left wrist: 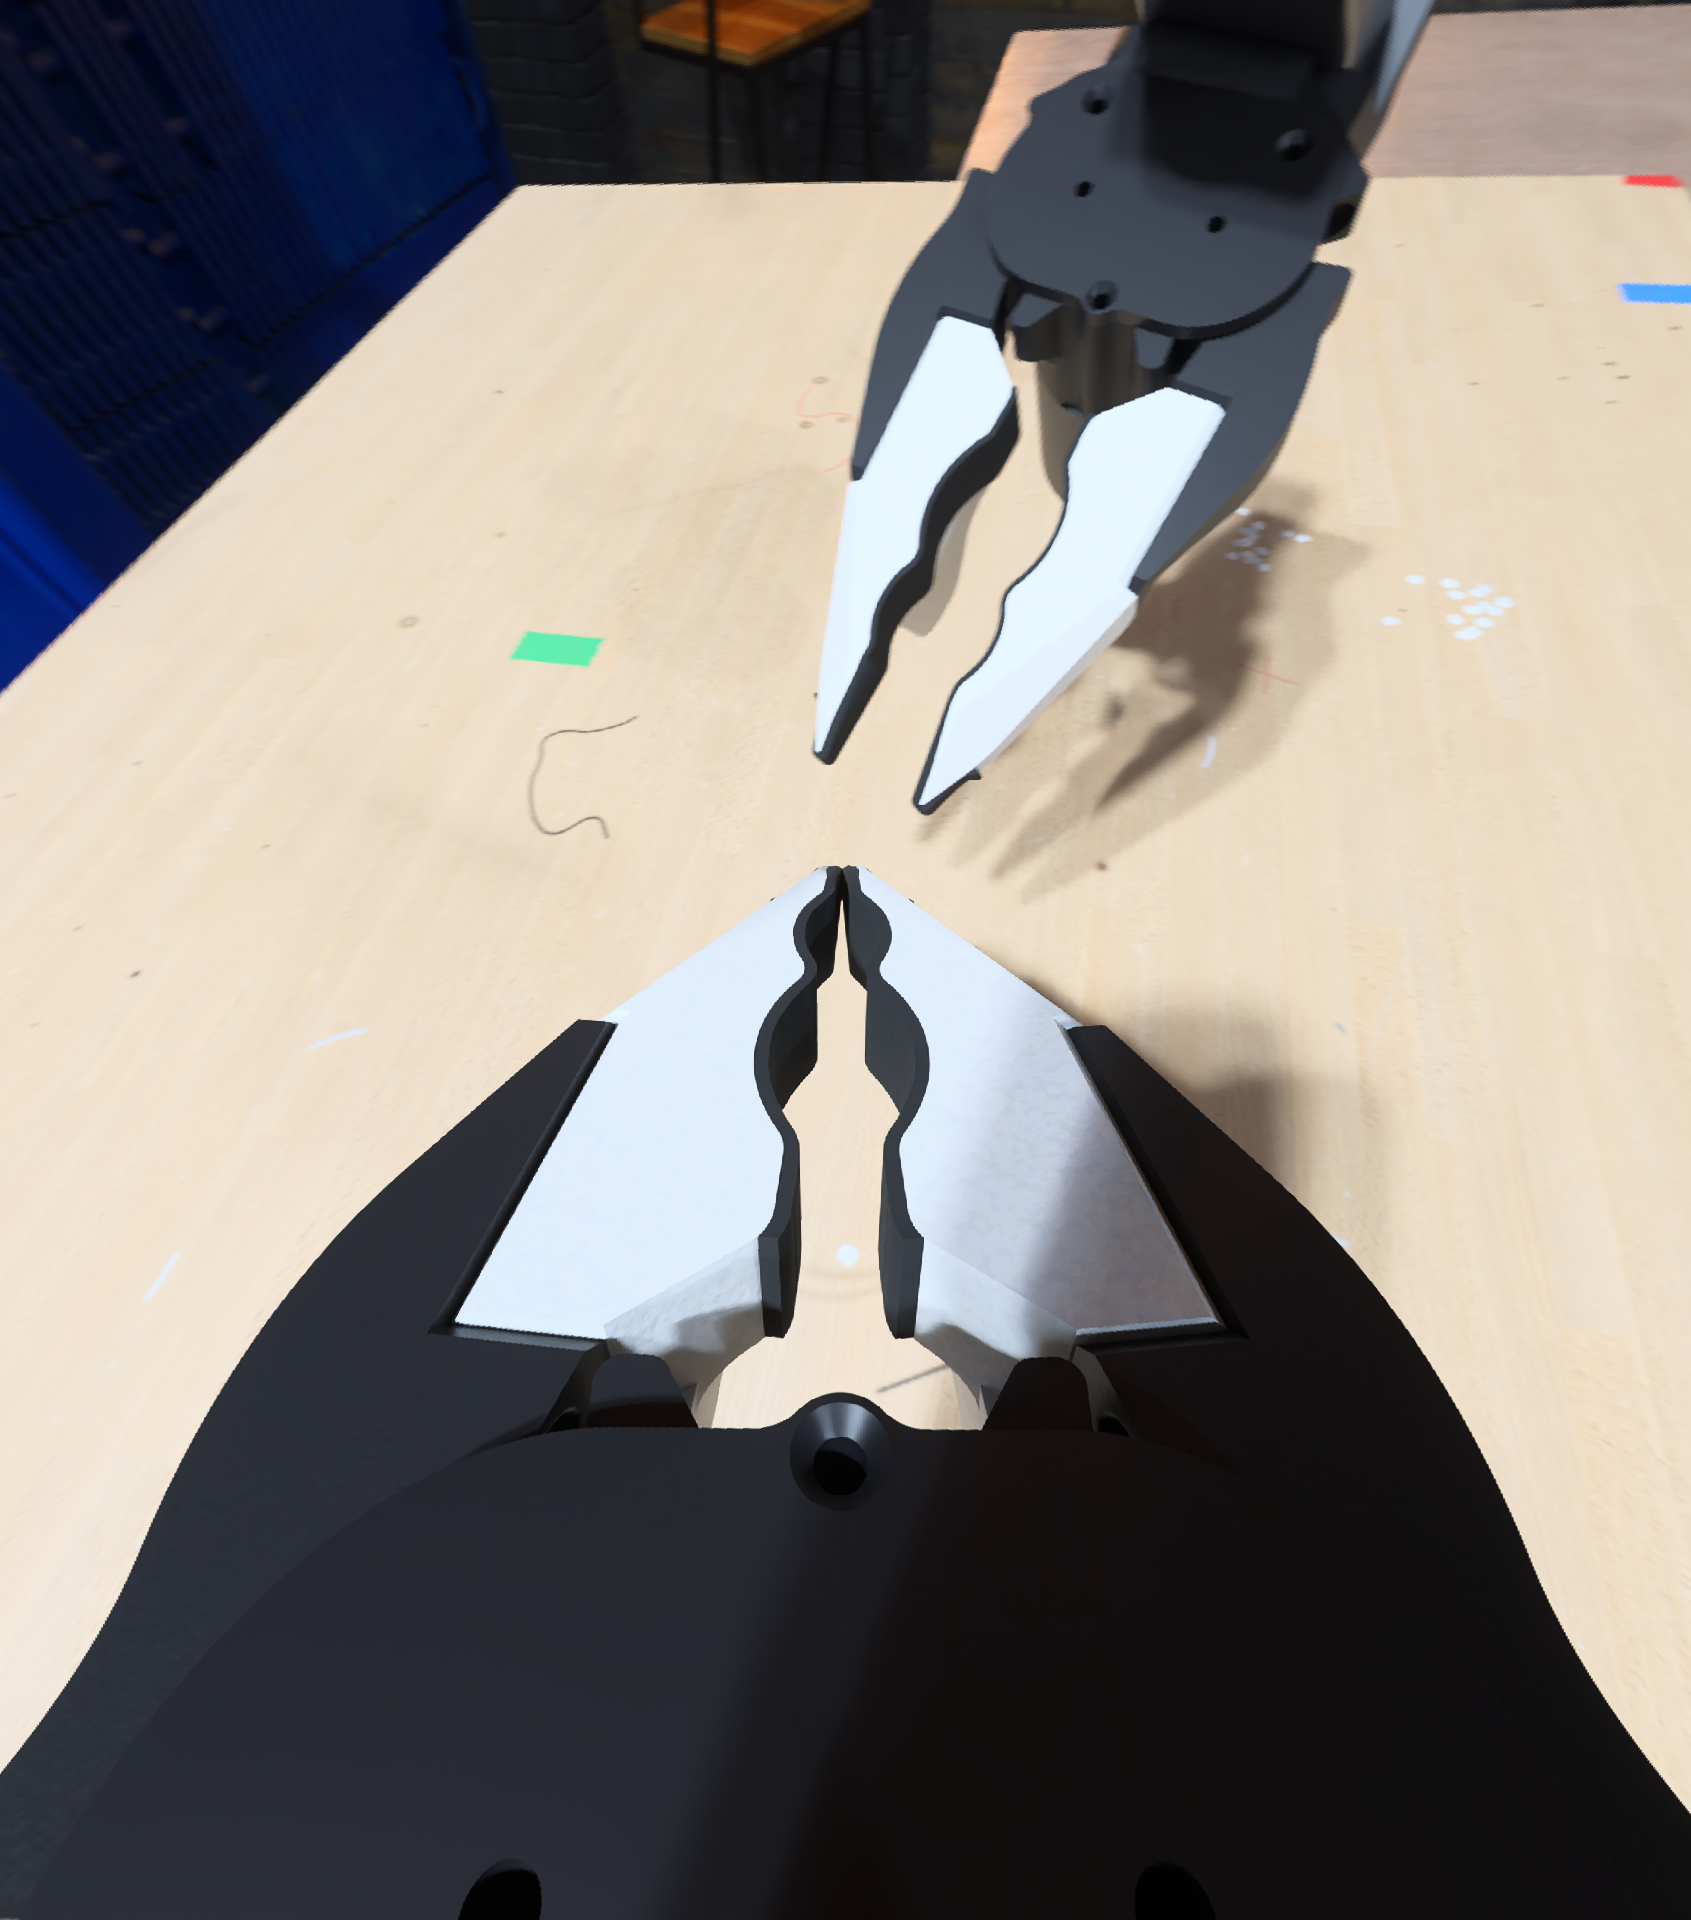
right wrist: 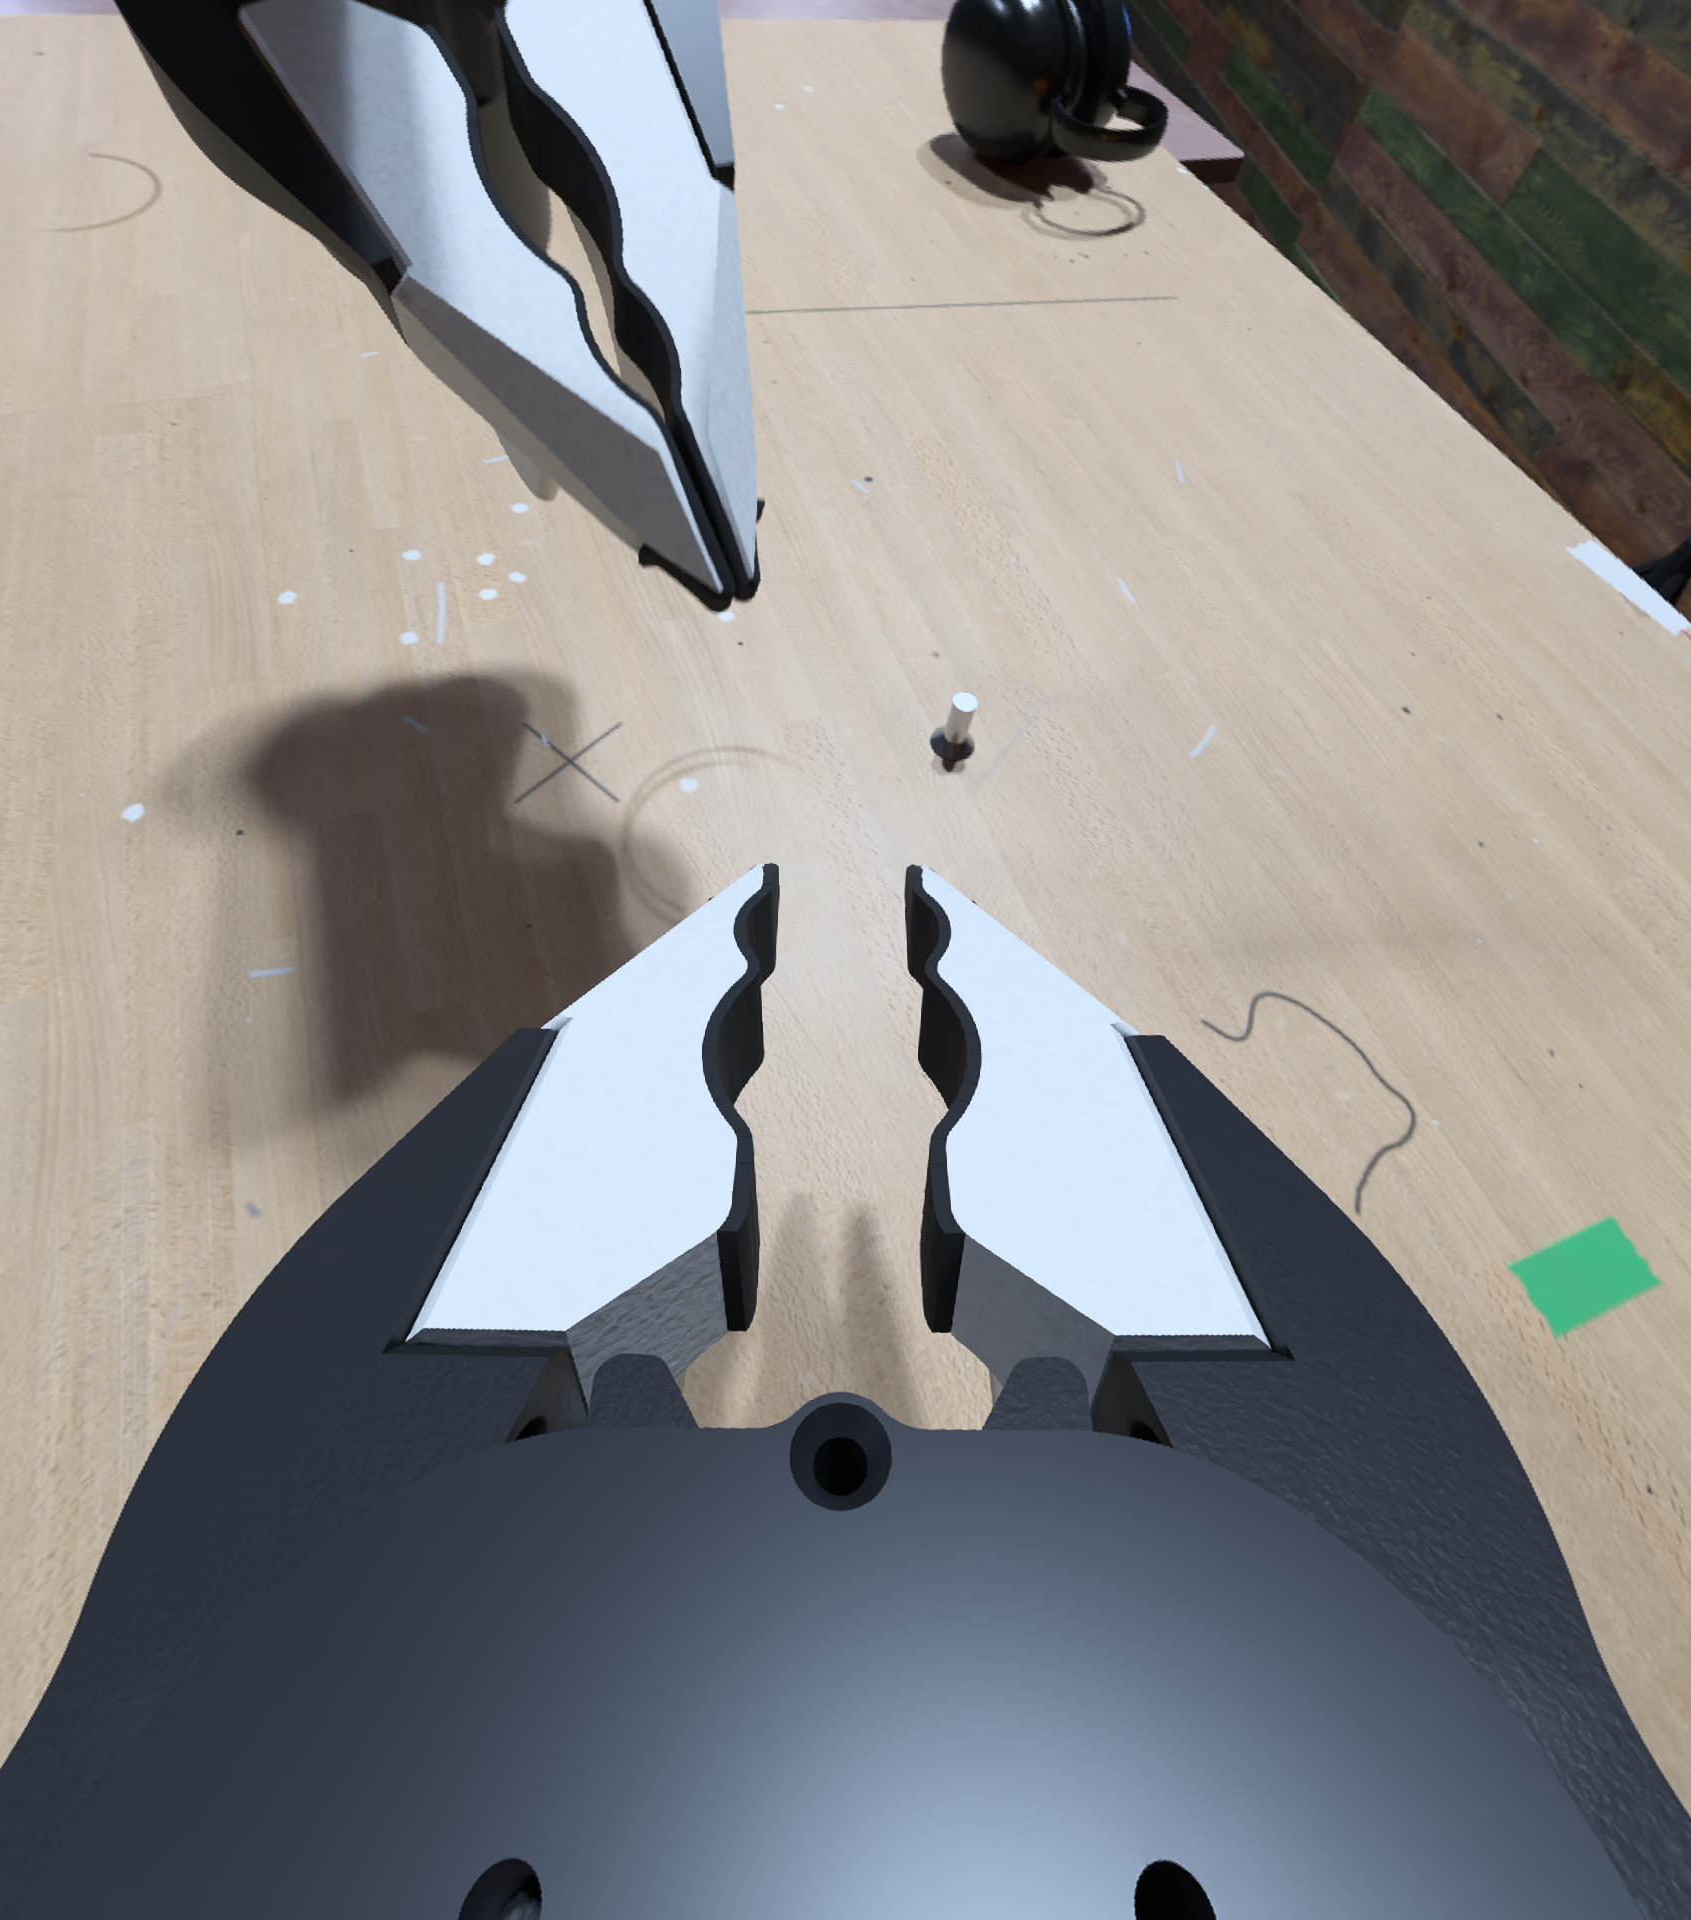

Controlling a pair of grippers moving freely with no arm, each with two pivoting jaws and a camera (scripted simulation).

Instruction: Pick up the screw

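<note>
The screw (right wrist: 955,729) is small, with a white shank and a dark head. It stands head-down on the wooden table (right wrist: 1236,831), a little ahead and slightly right of my right gripper (right wrist: 841,873). That gripper is open and empty, above the table. My left gripper (left wrist: 841,871) is shut with nothing between its tips. It also shows in the right wrist view (right wrist: 732,597), beyond and left of the screw. The right gripper shows in the left wrist view (left wrist: 888,779), facing mine. The screw does not show in the left wrist view.
A black headset (right wrist: 1038,83) lies at the far end of the table. A green tape patch (right wrist: 1584,1273) and a dark scribble (right wrist: 1340,1081) mark the table to the right. A blue cabinet (left wrist: 93,260) stands past the table's left edge. Blue tape (left wrist: 1670,294) sits far right.
</note>
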